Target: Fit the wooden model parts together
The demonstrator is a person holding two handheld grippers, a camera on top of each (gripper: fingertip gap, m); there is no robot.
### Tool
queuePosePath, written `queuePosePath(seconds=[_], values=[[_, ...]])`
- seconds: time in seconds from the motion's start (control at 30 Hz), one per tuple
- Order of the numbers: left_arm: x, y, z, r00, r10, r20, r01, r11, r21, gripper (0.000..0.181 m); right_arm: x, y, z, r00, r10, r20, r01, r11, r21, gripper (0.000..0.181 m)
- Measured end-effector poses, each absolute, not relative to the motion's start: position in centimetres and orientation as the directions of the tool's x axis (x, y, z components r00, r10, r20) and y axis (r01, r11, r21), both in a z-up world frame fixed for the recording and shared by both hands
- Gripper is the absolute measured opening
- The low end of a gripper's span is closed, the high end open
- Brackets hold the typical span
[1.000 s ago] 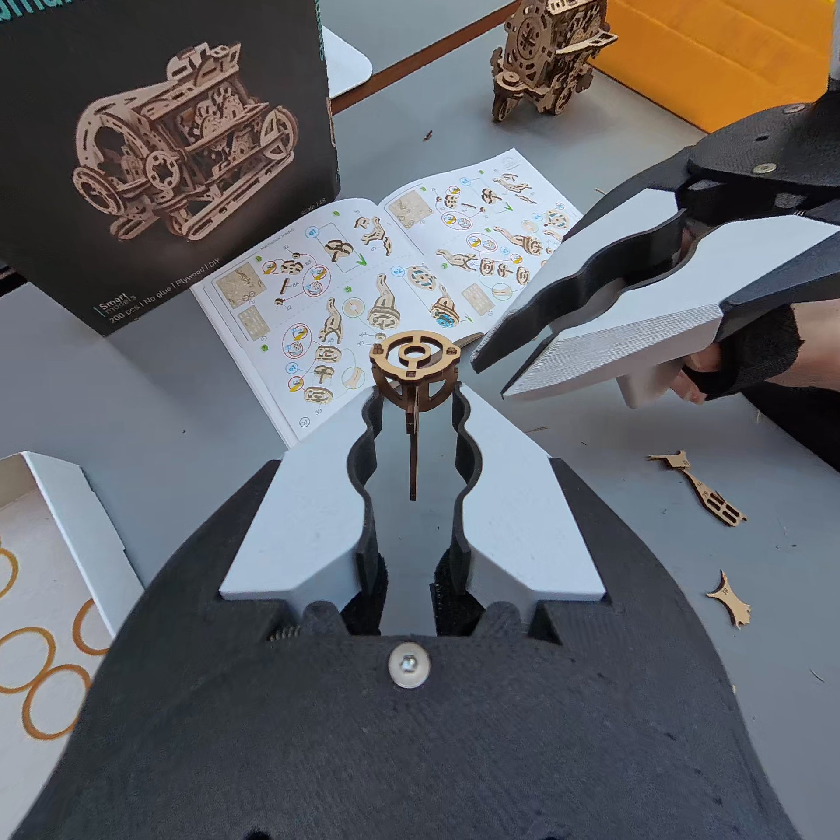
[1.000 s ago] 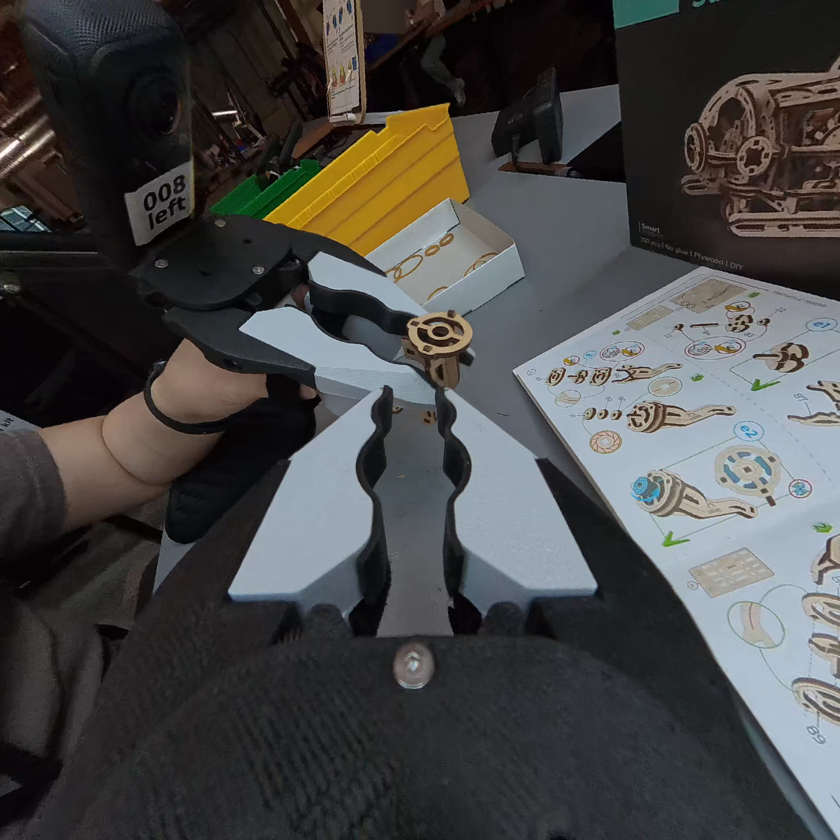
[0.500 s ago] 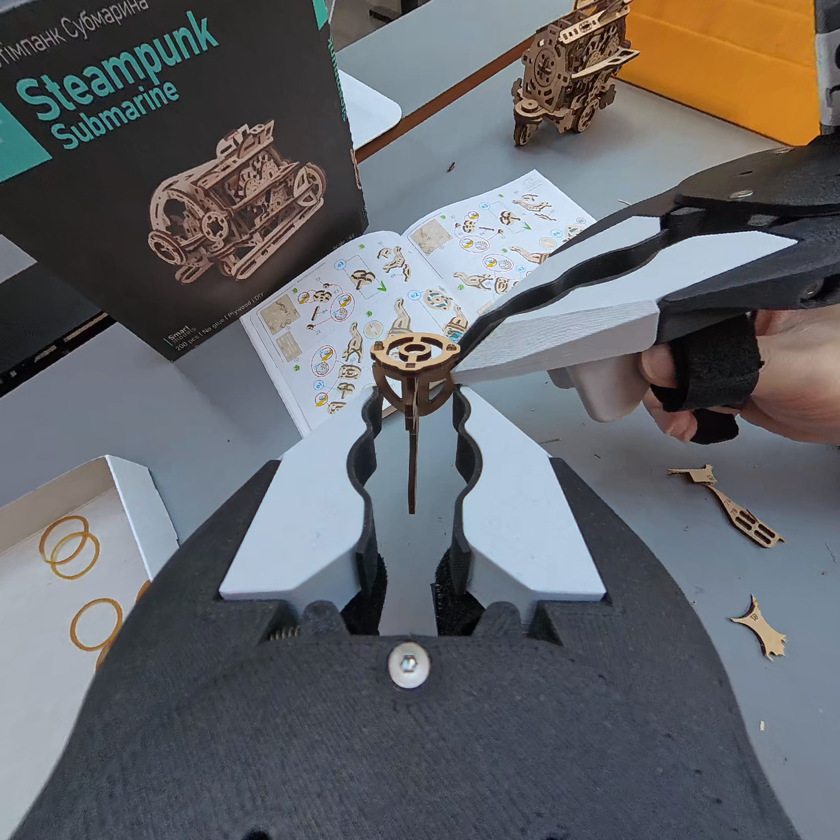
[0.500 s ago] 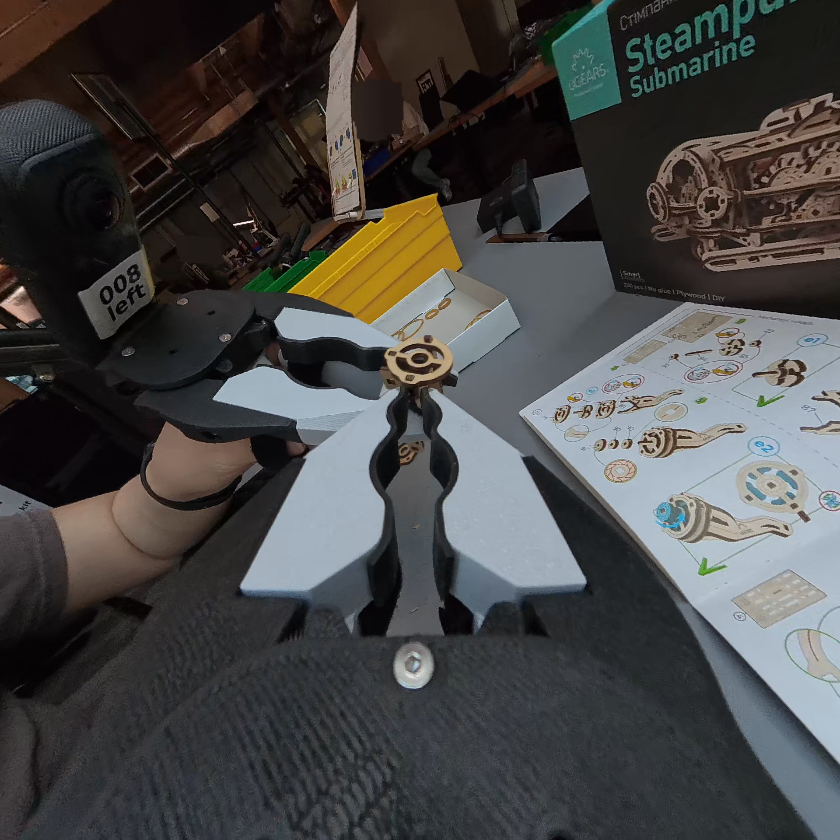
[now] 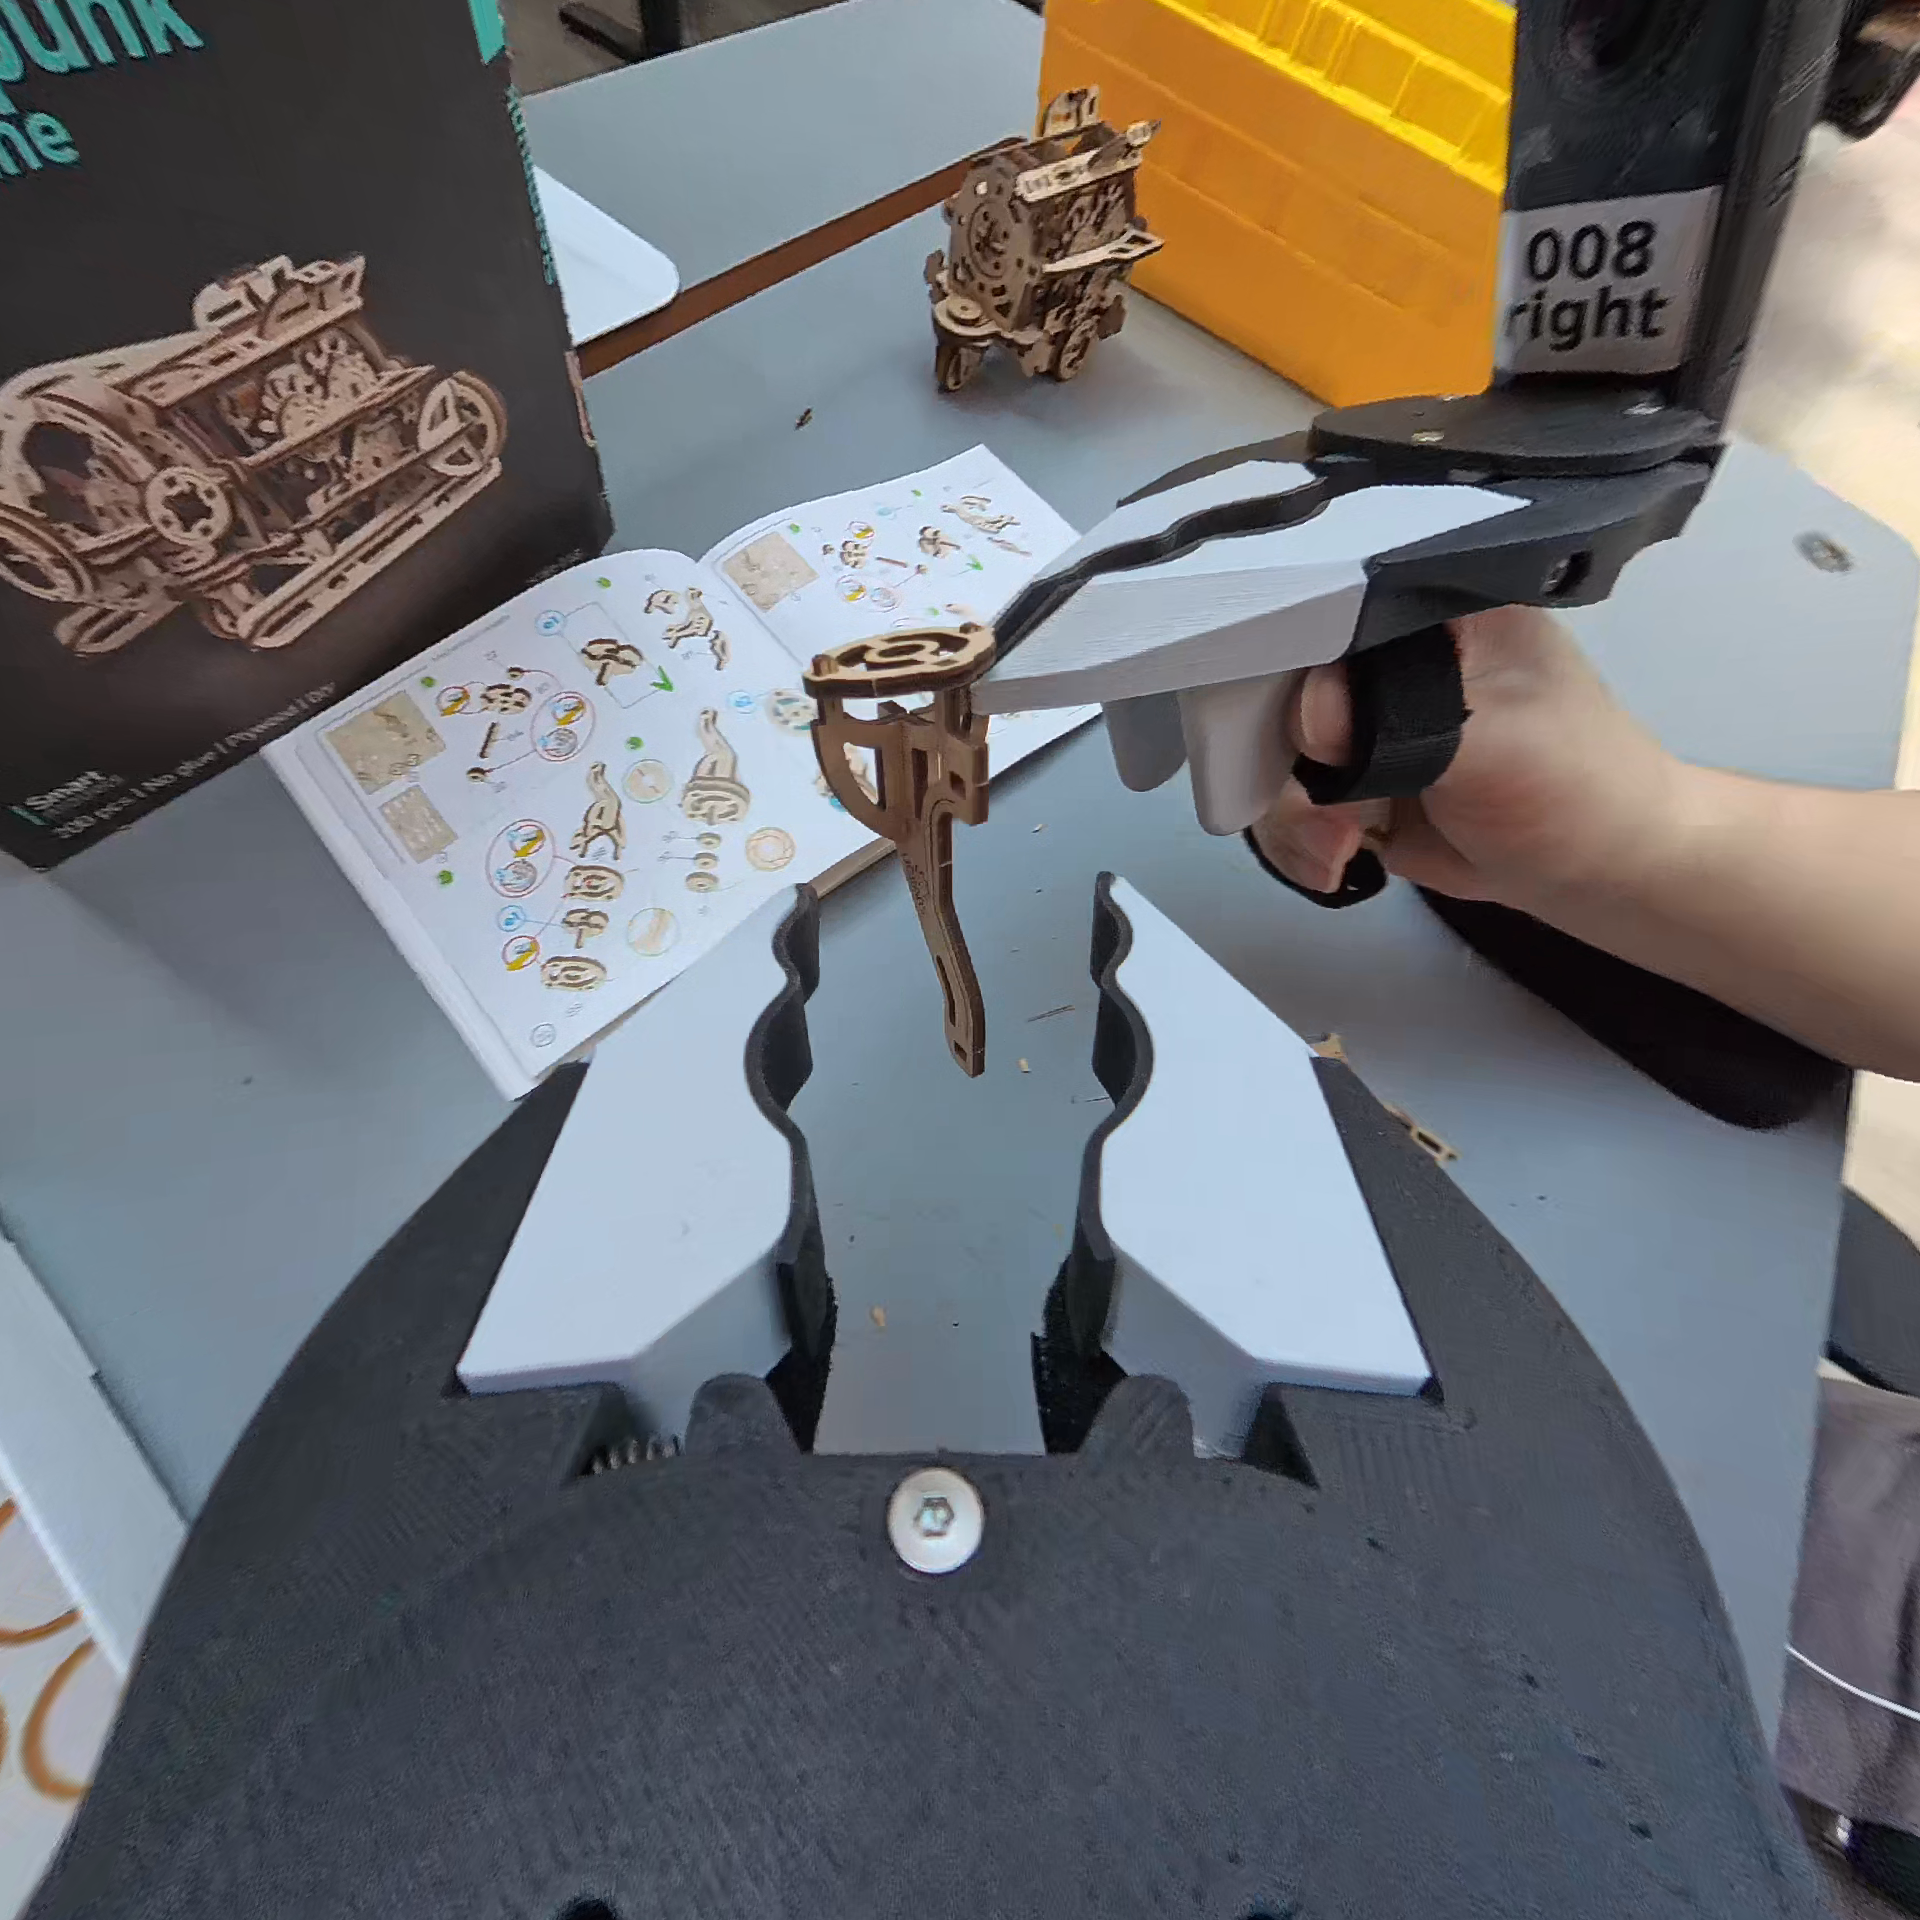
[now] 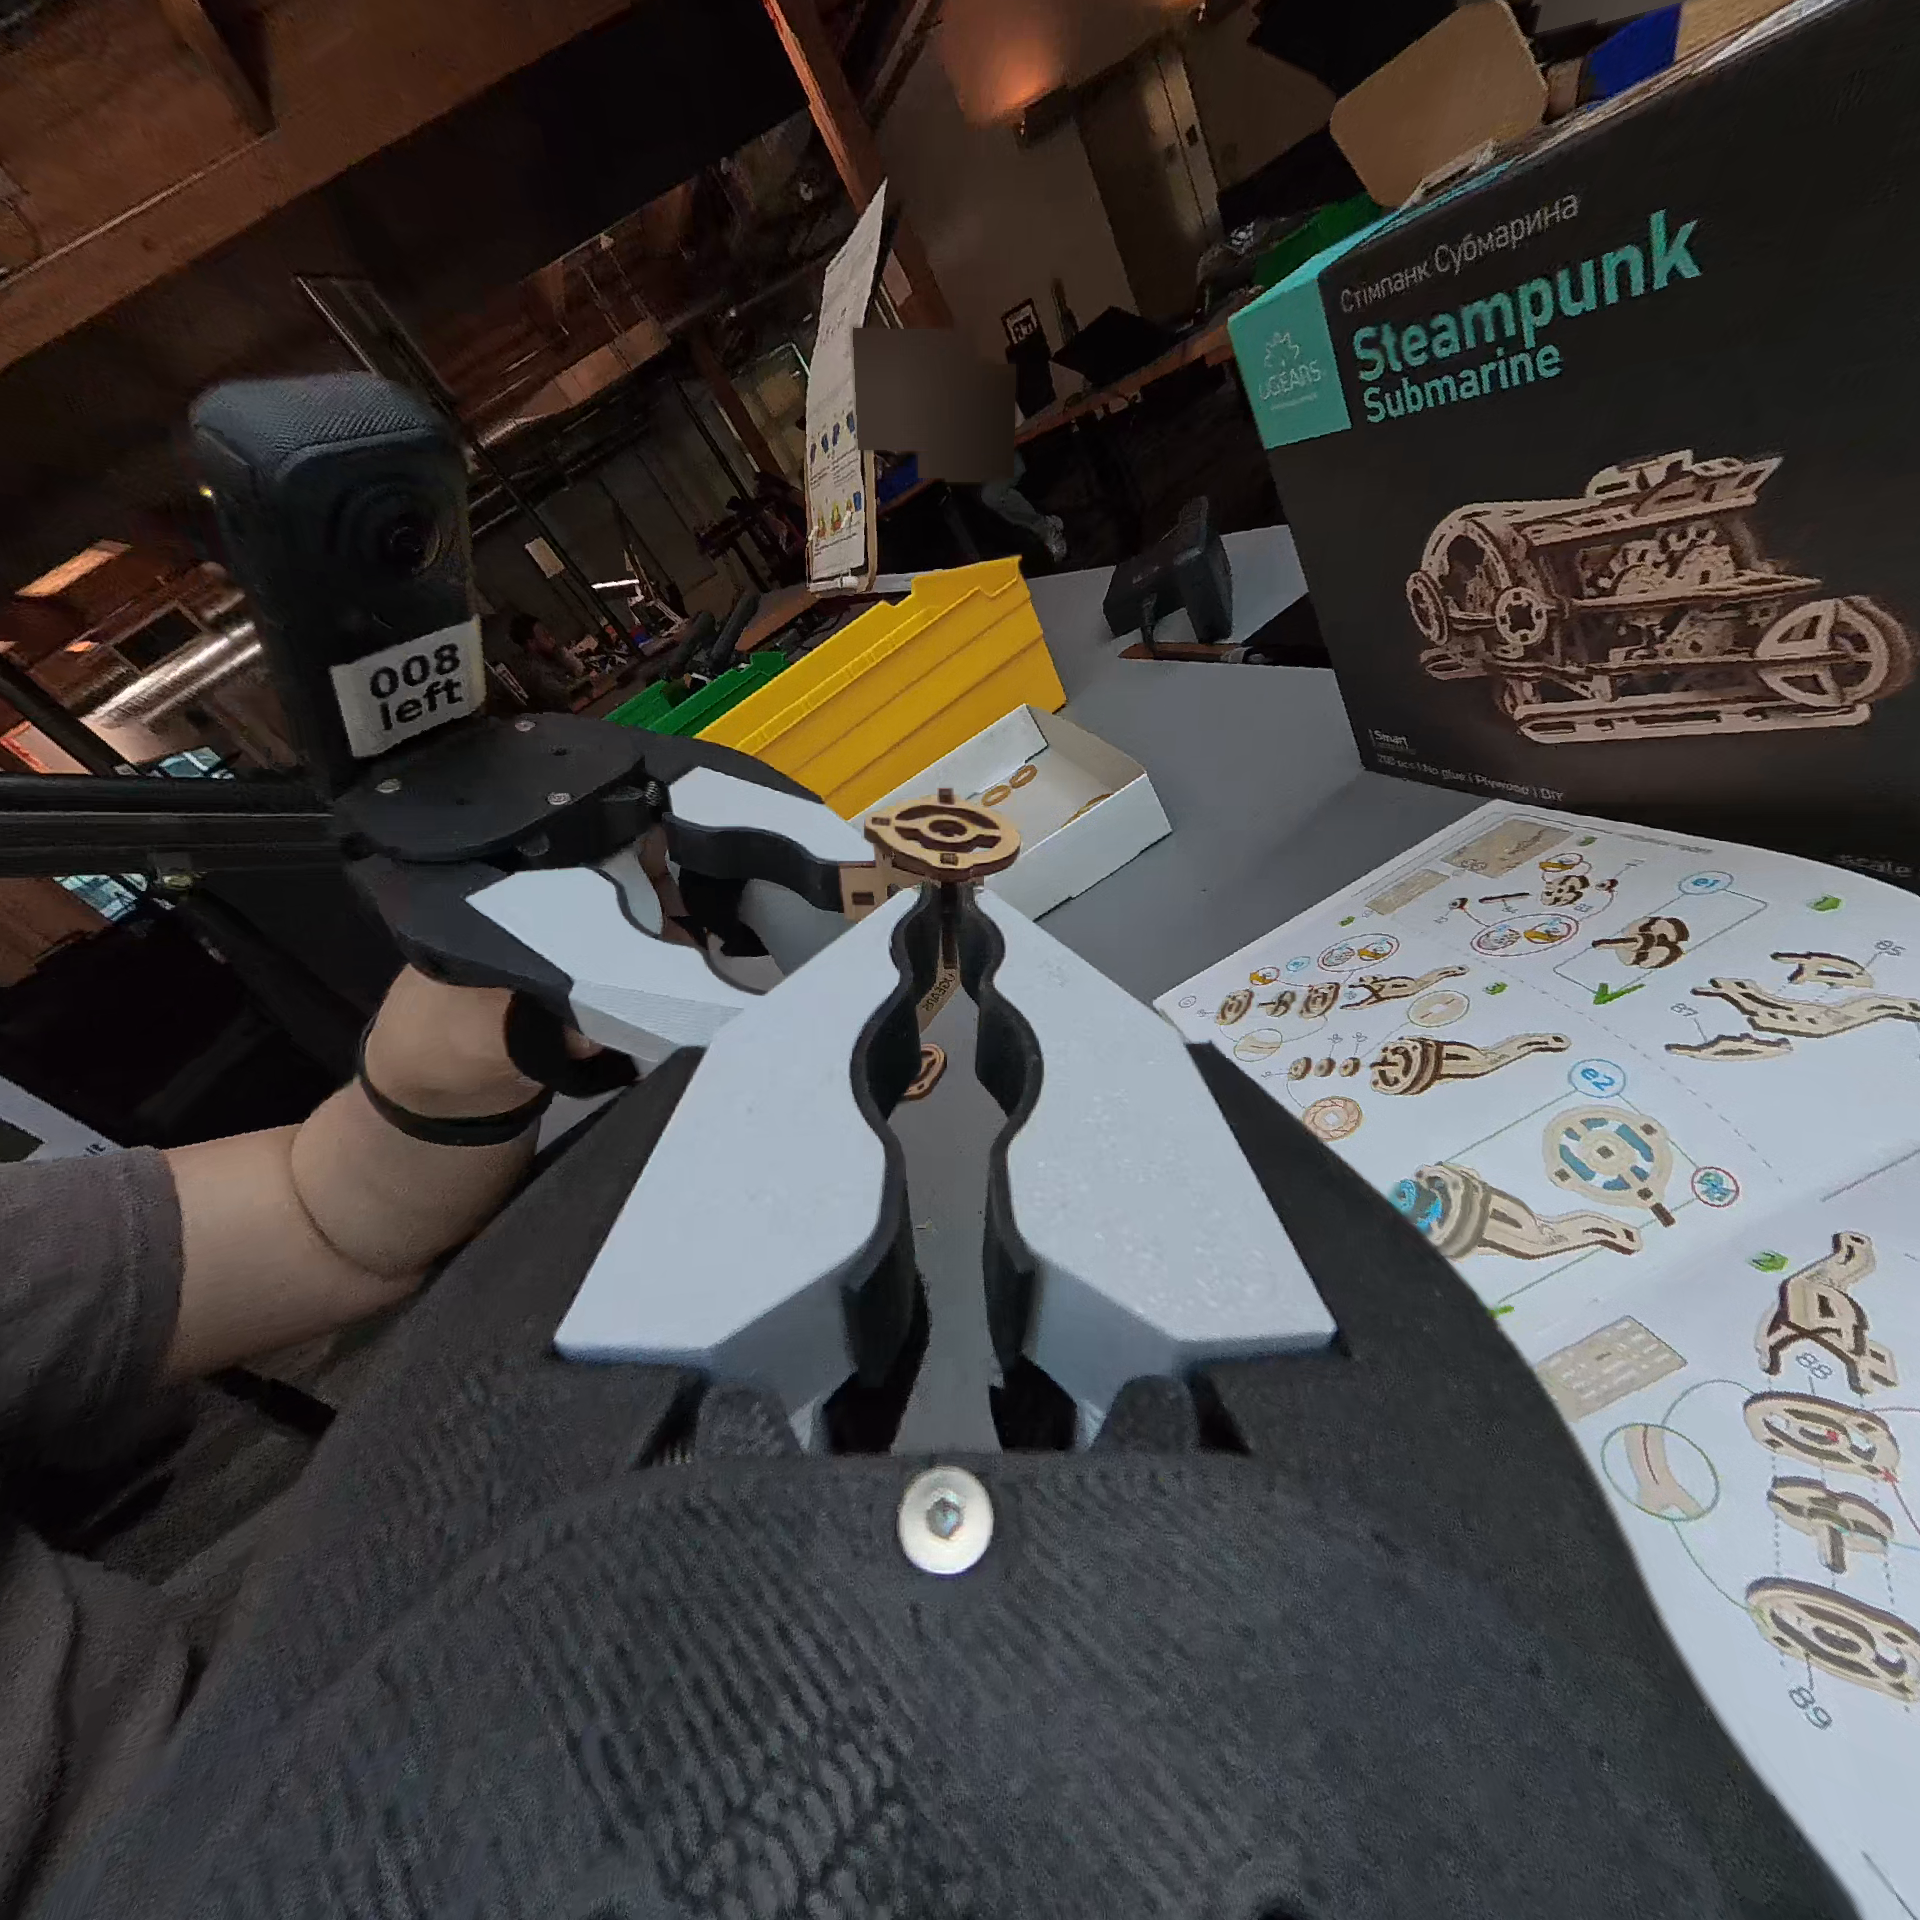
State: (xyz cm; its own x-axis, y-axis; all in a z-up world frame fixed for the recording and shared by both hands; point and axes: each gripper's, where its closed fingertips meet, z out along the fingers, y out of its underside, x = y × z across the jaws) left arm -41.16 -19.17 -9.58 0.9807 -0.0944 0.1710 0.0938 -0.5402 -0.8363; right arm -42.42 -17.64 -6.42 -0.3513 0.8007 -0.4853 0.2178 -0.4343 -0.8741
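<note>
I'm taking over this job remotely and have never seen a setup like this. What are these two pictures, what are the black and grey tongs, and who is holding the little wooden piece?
There is no robot arm: a person holds a hand-operated two-finger gripper in each hand, and each carries a camera looking along its fingers. So each picture is one gripper's own view, with the other gripper farther off.

In the left wrist view, the left gripper is open and empty. The right gripper comes in from the right, shut on the wooden model part, a ringed disc with a stem hanging below.

The right wrist view shows the same part pinched at its own fingertips.

On the grey table lie an open instruction booklet, the kit box, a built wooden model and a yellow bin.
</note>
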Motion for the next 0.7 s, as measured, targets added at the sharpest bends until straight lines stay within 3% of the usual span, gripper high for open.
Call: queuePosePath(seconds=[0.1, 0.27, 0.43, 0.7], values=[[-40.1, -19.3, -7.4, 0.925, -0.225, 0.305, 0.17, -0.473, -0.865, 0.064, -40.9, -18.3, -4.8, -0.509, 0.735, -0.449, 0.175, -0.423, -0.889, 0.001], [-37.6, -20.6, -4.7, 0.826, -0.473, 0.307, 0.124, -0.378, -0.918, 0.056, -38.7, -19.3, -2.6, -0.681, 0.619, -0.391, 0.114, -0.438, -0.892, 0.0], [-35.8, -21.0, -4.5, 0.8, -0.549, 0.244, 0.061, -0.33, -0.942, 0.031, -37.8, -20.8, -2.2, -0.754, 0.573, -0.322, 0.086, -0.4, -0.913, 0.001], [-35.0, -21.2, -4.1, 0.791, -0.58, 0.194, 0.032, -0.279, -0.96, 0.029, -36.9, -21.2, -1.7, -0.8, 0.557, -0.224, 0.002, -0.371, -0.929, 0.001]])
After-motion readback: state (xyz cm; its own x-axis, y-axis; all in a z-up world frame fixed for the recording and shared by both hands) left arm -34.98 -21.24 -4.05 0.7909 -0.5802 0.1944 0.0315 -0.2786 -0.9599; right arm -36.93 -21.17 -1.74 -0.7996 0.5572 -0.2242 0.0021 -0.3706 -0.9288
